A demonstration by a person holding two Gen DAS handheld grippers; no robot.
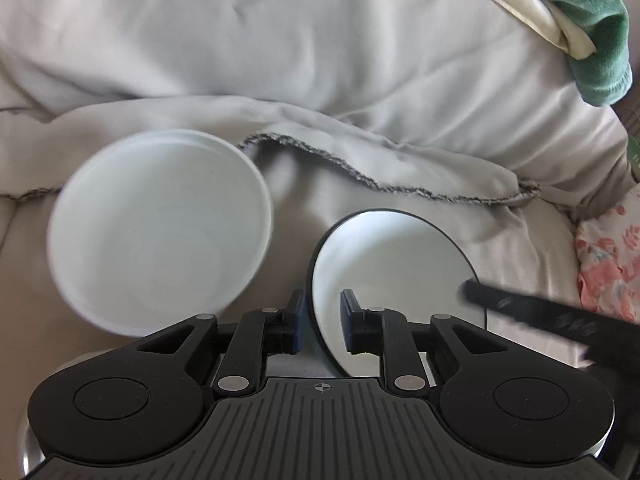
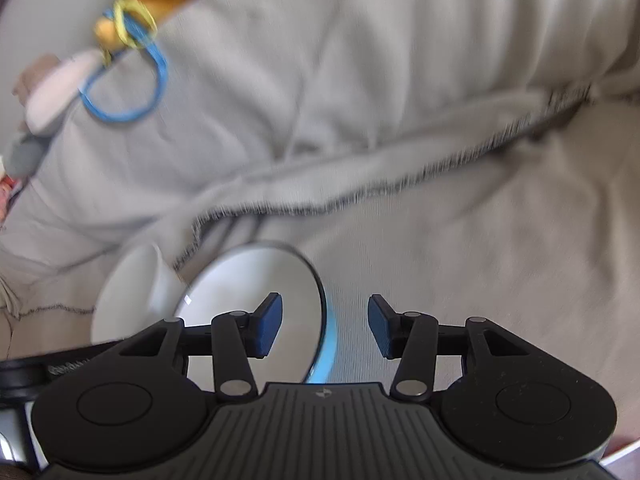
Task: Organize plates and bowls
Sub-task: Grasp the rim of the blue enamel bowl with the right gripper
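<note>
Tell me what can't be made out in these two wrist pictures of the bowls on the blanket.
- Left wrist view: the dark-rimmed bowl is partly covered below by the left tool; whether its pads touch the rim is unclear.
- Left wrist view: the white bowl is blurred and its base is hidden.
- Right wrist view: motion blur smears the blanket and the coloured items at upper left.
- Right wrist view: the right tool hides the bowl's lower part.

Grey blanket (image 1: 320, 60) bunched ahead of the tongs, its dark stitched hem (image 1: 360, 172) running across just beyond them. Beige sheet (image 2: 500, 220) under and right of the tongs. Green cloth (image 1: 600, 40) far upper right. Floral fabric (image 1: 612, 256) at right edge. Blue loop (image 2: 124, 84) far upper left.
</note>
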